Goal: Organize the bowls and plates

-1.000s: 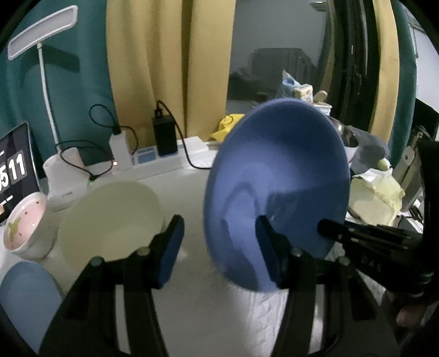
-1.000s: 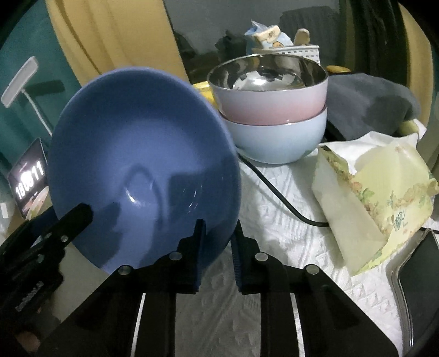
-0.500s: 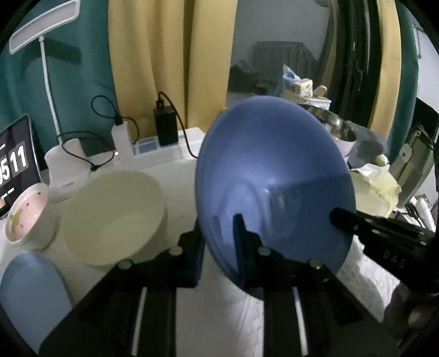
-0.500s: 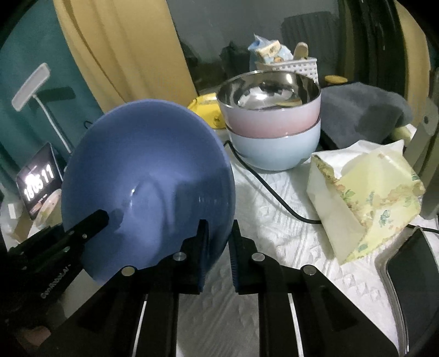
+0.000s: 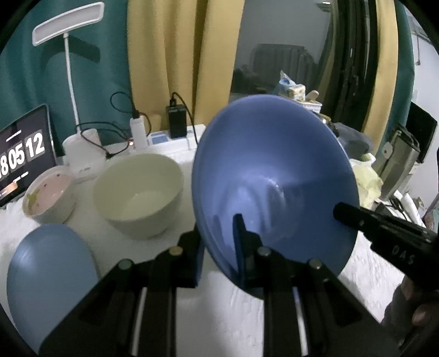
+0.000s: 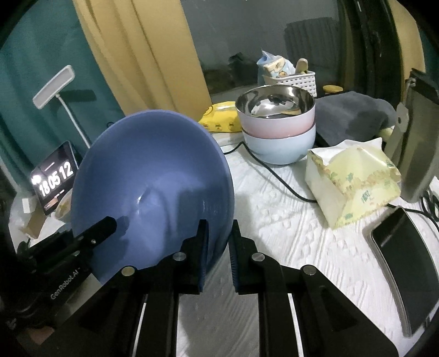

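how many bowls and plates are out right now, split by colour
blue: 2, the blue bowl clamped in both tongs and the blue plate
cream: 1, the cream bowl
pink: 2, the small pink bowl and the pink steel-lined bowl
pale blue: 1, the pale blue bowl under it
total: 6

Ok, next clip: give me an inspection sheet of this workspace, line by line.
Surface: white textured table cover.
Job's things: large blue bowl held tilted above the table; cream bowl; small pink-lined bowl; pale blue plate; steel-lined pink bowl nested in a light blue bowl.
Clutter: yellow tissue pack; dark tablet; white basket; grey cloth.
Grippers: left gripper and right gripper each clamp the blue bowl's rim.
Cables: black cable across the cover; chargers in a power strip.
Surroundings: yellow curtain; lamp; clock screen.
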The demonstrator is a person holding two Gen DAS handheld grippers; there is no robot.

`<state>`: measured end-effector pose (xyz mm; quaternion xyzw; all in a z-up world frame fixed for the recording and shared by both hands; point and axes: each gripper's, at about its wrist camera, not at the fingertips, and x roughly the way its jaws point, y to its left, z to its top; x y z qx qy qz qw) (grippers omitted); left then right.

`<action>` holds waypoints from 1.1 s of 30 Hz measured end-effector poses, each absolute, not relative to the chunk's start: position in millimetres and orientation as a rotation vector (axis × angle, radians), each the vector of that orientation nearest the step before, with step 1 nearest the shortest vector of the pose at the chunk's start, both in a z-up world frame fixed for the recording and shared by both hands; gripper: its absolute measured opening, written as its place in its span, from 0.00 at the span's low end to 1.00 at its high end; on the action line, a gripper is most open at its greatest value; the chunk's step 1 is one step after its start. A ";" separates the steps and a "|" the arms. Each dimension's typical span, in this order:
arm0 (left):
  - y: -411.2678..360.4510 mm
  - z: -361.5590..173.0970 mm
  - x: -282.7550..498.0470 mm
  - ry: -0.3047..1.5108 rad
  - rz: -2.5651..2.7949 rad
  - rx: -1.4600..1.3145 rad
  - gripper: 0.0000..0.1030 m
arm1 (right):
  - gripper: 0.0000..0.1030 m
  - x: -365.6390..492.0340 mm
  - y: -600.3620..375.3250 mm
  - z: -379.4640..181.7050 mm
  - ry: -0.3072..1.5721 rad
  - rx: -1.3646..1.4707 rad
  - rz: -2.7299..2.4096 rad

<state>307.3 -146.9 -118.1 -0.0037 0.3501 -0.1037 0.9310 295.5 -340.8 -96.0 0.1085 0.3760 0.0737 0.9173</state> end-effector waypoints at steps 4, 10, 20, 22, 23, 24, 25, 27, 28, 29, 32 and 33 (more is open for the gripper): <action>-141.2 -119.0 292.4 0.730 -0.208 -0.006 0.19 | 0.15 279.8 -335.8 -91.9 0.767 0.222 0.158; -131.9 -121.0 271.7 0.745 -0.205 -0.015 0.19 | 0.15 262.6 -328.9 -90.2 0.775 0.221 0.174; -115.8 -124.1 243.0 0.795 -0.218 -0.039 0.21 | 0.15 235.7 -315.4 -87.2 0.810 0.210 0.181; -112.1 -125.8 238.9 0.809 -0.223 -0.043 0.22 | 0.15 231.0 -312.4 -87.9 0.819 0.208 0.180; -110.3 -127.1 236.9 0.816 -0.225 -0.044 0.22 | 0.15 229.0 -310.8 -88.3 0.823 0.207 0.178; -108.7 -128.6 235.0 0.825 -0.225 -0.043 0.22 | 0.15 227.0 -309.3 -88.9 0.828 0.208 0.176; -107.1 -130.2 233.3 0.831 -0.224 -0.043 0.22 | 0.15 225.8 -308.0 -89.6 0.834 0.210 0.175; -104.5 -132.8 230.6 0.843 -0.220 -0.041 0.22 | 0.15 223.5 -304.5 -90.9 0.846 0.207 0.175; -103.0 -134.8 229.1 0.857 -0.219 -0.042 0.22 | 0.15 222.8 -302.4 -92.1 0.856 0.201 0.174; -102.1 -136.6 228.1 0.865 -0.220 -0.043 0.22 | 0.15 222.0 -301.4 -92.9 0.862 0.201 0.173; -98.5 -139.7 224.2 0.883 -0.225 -0.050 0.22 | 0.15 220.6 -298.9 -94.7 0.875 0.202 0.166; -98.2 -139.7 222.7 0.884 -0.228 -0.050 0.22 | 0.15 220.2 -298.5 -94.9 0.878 0.207 0.166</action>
